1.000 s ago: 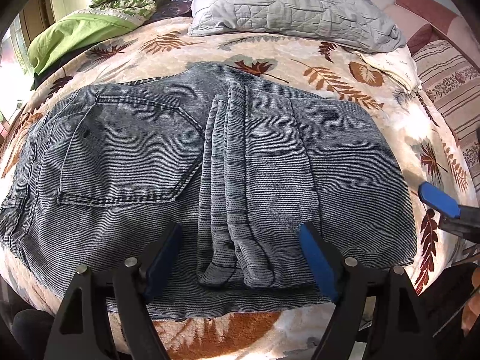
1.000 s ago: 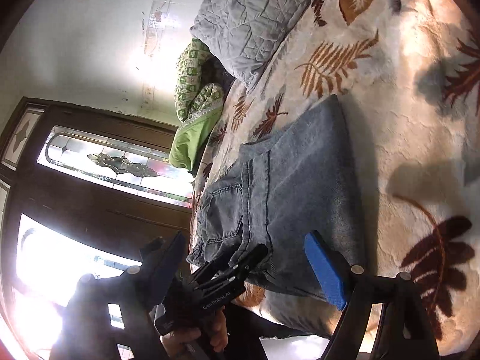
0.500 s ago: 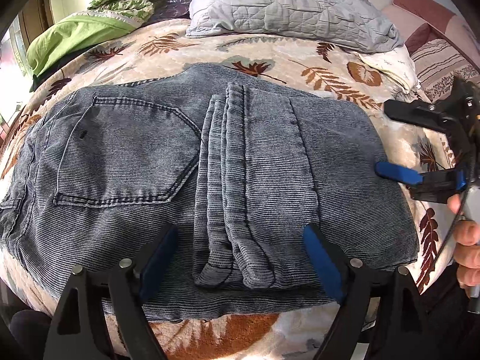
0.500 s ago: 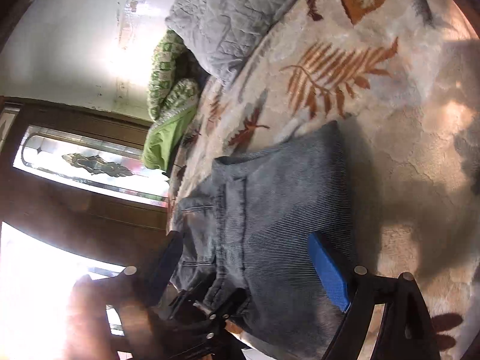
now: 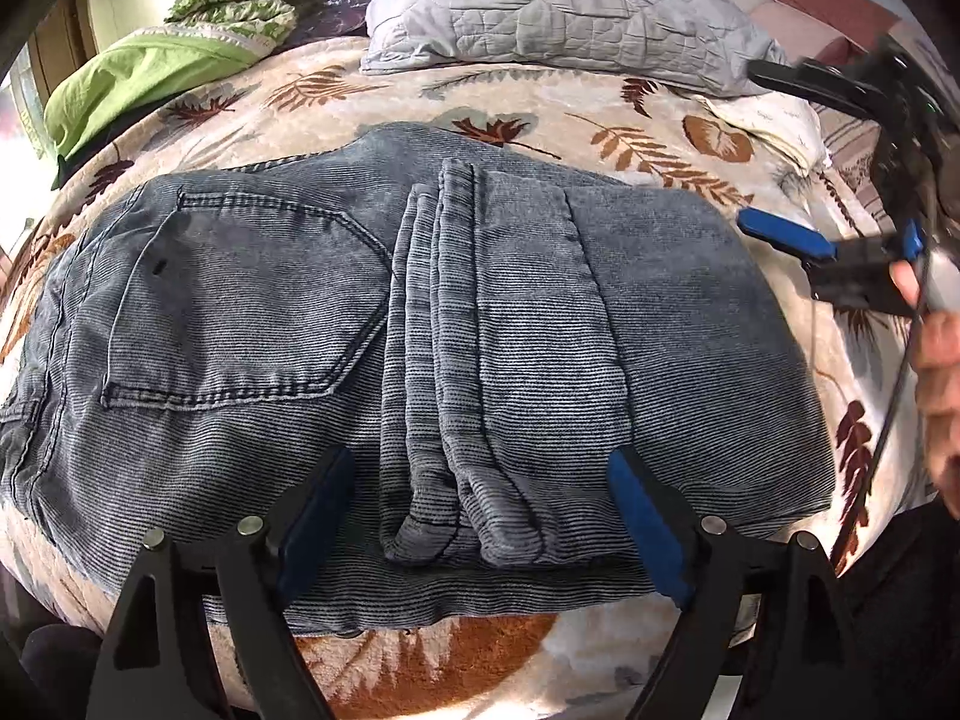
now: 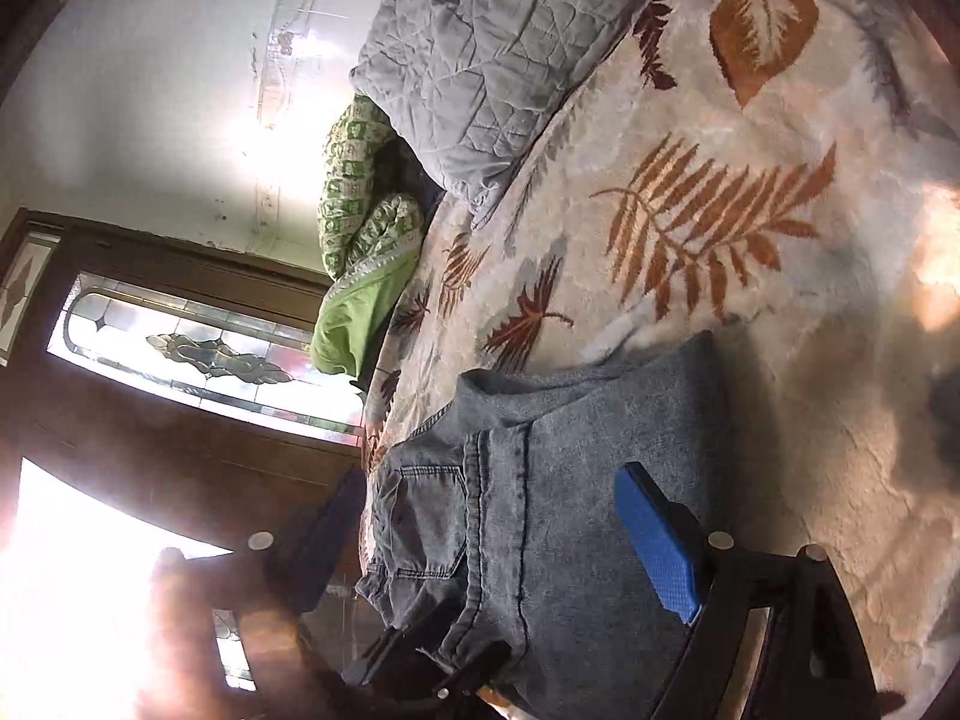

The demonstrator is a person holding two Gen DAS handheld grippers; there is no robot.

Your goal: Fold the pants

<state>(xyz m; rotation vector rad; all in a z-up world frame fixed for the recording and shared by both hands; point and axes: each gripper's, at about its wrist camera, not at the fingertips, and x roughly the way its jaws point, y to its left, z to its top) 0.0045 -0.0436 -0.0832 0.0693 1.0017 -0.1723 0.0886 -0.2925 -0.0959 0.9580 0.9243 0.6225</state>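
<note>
The grey-blue corduroy pants (image 5: 372, 324) lie folded on the leaf-print bed, legs doubled back over the seat, hems near the front edge. My left gripper (image 5: 480, 510) is open and empty, its blue pads either side of the leg hems, just above the cloth. My right gripper (image 6: 486, 540) is open and empty, turned on its side over the right fold of the pants (image 6: 558, 528). It also shows in the left wrist view (image 5: 774, 156), held by a hand beside the pants' right edge, one blue pad near the fabric.
A grey quilted pillow (image 5: 558, 6) lies at the head of the bed. A green blanket (image 5: 150, 78) is bunched at the back left. The leaf-print blanket (image 5: 660, 138) covers the bed. A dark wooden door with glass panes (image 6: 180, 354) stands beyond the bed's left side.
My right gripper has risen and moved in from the bed's right edge toward the pants' right fold. My left gripper has barely moved. The pants lie as before.
</note>
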